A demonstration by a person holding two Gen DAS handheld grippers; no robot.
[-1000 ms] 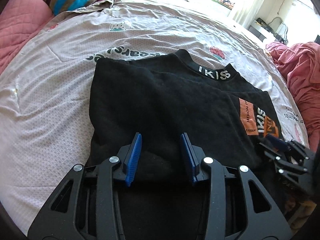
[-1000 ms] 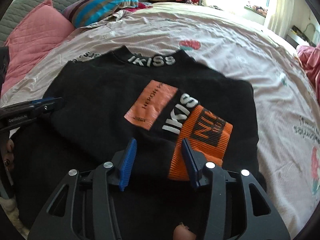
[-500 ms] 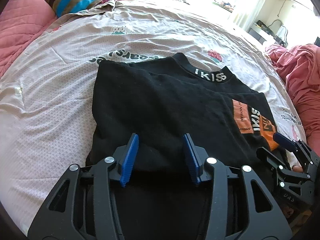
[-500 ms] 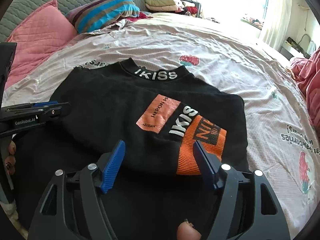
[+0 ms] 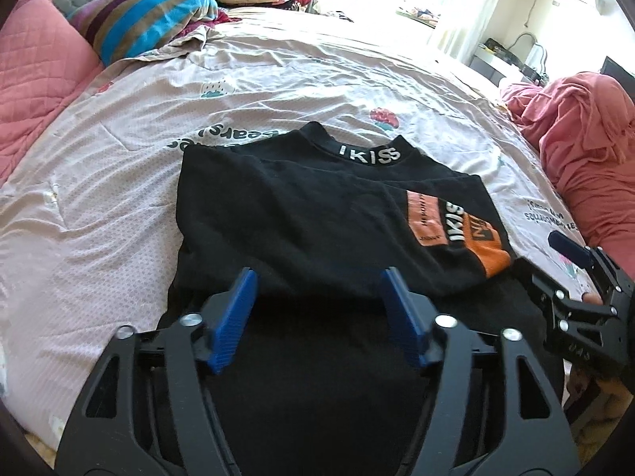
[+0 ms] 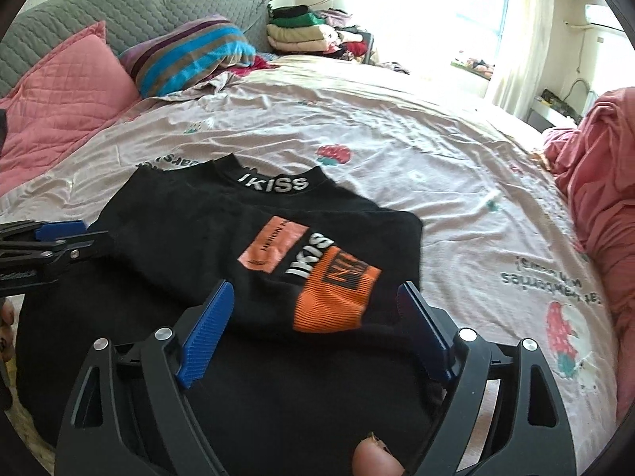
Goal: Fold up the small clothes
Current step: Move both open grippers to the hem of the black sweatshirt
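Note:
A black sweater (image 5: 297,218) with a white "IKISS" collar and orange patches (image 6: 337,297) lies folded on the bed, its lower part doubled up over the chest. My left gripper (image 5: 319,277) hovers over the sweater's near left edge with its jaws opening; the pads touch no cloth. My right gripper (image 6: 315,285) hangs above the orange patches, jaws also opening wide, with nothing pressed between them. In each wrist view the other gripper shows at the side: the right gripper (image 5: 543,254) and the left gripper (image 6: 93,234).
The sweater rests on a pale printed bedsheet (image 5: 119,218). A pink quilted pillow (image 6: 67,95) and a striped pillow (image 6: 190,55) lie at the head. Folded clothes (image 6: 301,31) are stacked behind. A pink blanket (image 5: 583,150) is heaped on the right.
Both grippers' jaws have spread much wider. Both have lifted and drawn back from the sweater, so more of the bed shows. The sweater has stayed folded in place.

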